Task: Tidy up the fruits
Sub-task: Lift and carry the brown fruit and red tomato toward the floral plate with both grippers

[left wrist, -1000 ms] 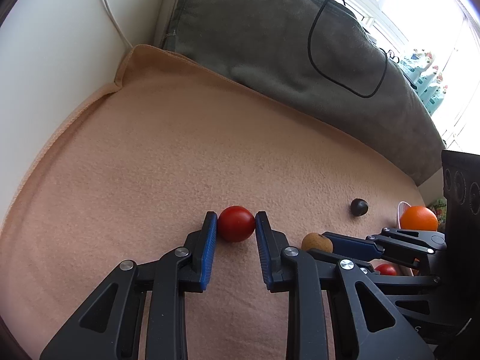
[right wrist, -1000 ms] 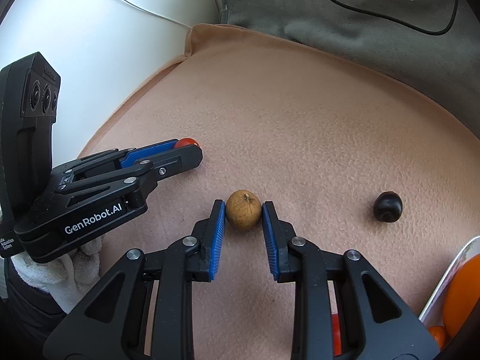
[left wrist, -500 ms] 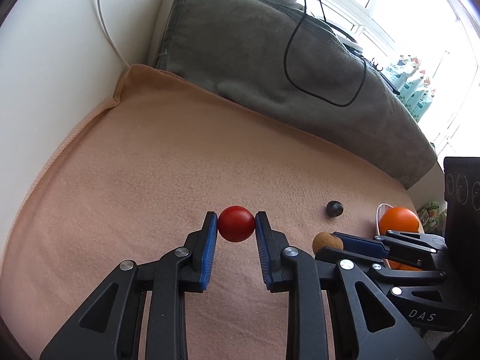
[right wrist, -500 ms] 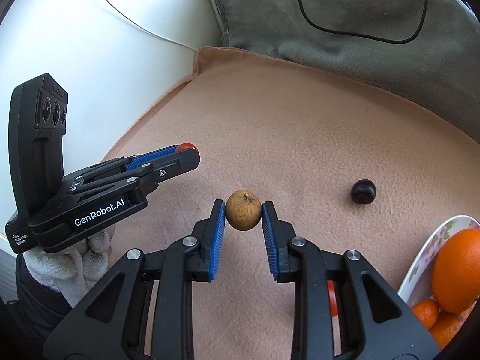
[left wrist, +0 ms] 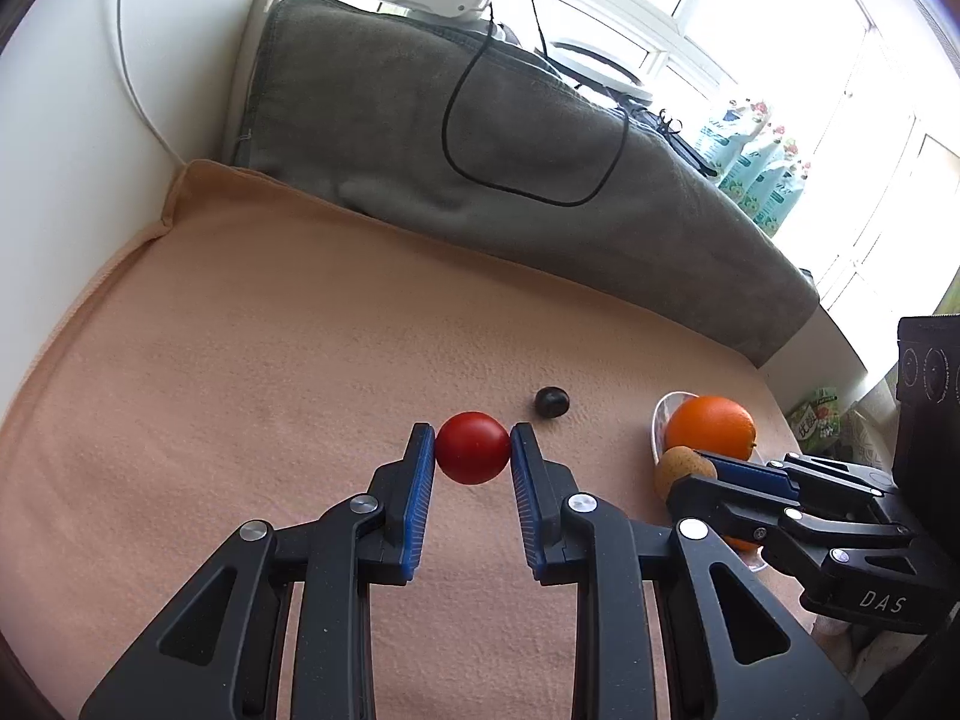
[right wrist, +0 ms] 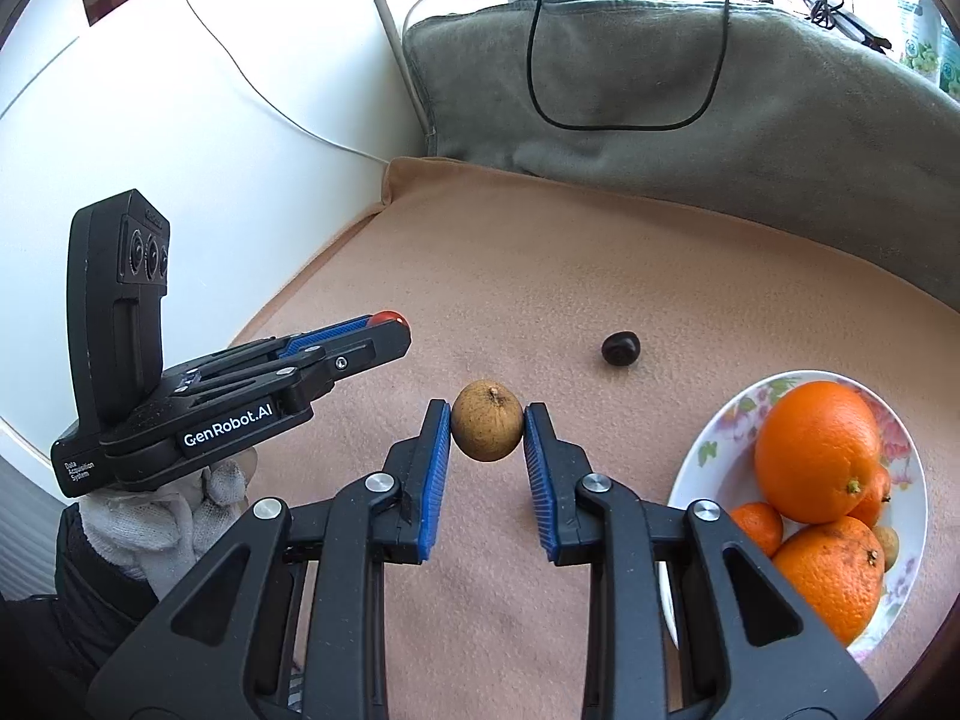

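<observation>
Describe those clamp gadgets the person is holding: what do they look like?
Both are matte black plastic with silver screws and ribbed blue pads lining two fingers. The left gripper carries white "GenRobot.AI" lettering and an upright black block with round lenses. The right gripper shows "DAS" on its side. The left hand wears a white knit glove with a dark sleeve.

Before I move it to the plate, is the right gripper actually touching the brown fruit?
Touching. In the right wrist view, the right gripper has both blue jaws pressed against the sides of the brown fruit, with no gap showing.
</observation>
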Action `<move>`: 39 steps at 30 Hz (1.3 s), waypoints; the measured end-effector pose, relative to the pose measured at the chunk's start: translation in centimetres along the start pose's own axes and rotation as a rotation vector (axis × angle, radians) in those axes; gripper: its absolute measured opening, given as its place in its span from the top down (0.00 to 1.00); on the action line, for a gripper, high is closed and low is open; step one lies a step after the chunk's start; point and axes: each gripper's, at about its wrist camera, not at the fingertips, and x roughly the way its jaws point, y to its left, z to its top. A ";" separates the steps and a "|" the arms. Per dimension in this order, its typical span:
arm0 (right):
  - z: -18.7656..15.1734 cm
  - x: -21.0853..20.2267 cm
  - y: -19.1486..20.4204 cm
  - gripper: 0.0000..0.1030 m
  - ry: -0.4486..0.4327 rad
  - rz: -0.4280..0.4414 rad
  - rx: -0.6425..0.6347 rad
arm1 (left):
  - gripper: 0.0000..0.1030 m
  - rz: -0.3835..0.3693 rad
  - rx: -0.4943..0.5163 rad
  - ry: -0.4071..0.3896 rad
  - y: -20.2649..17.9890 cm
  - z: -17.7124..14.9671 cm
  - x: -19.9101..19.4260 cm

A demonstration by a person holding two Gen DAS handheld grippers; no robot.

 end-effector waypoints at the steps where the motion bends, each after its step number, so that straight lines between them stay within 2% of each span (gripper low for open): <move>1: -0.1 -0.5 -0.2 0.75 -0.008 -0.005 0.001 | 0.77 -0.008 0.005 0.002 -0.4 -0.1 0.0; 8: -1.7 -4.6 -2.5 0.75 -0.060 -0.036 0.040 | 0.77 -0.067 0.042 0.018 -3.8 -0.9 0.6; 20: -4.6 -8.9 -8.4 0.75 -0.100 -0.123 0.154 | 0.77 -0.154 0.117 0.075 -9.0 -1.8 2.8; 28: -6.0 -11.0 -11.8 0.75 -0.123 -0.175 0.218 | 0.77 -0.166 0.139 0.099 -10.7 -2.0 4.1; 33: -6.4 -11.1 -13.9 0.75 -0.119 -0.215 0.244 | 0.77 -0.164 0.141 0.103 -11.1 -1.9 4.6; 39: -6.7 -10.6 -15.8 0.75 -0.104 -0.216 0.284 | 0.77 -0.156 0.147 0.112 -11.6 -2.0 5.1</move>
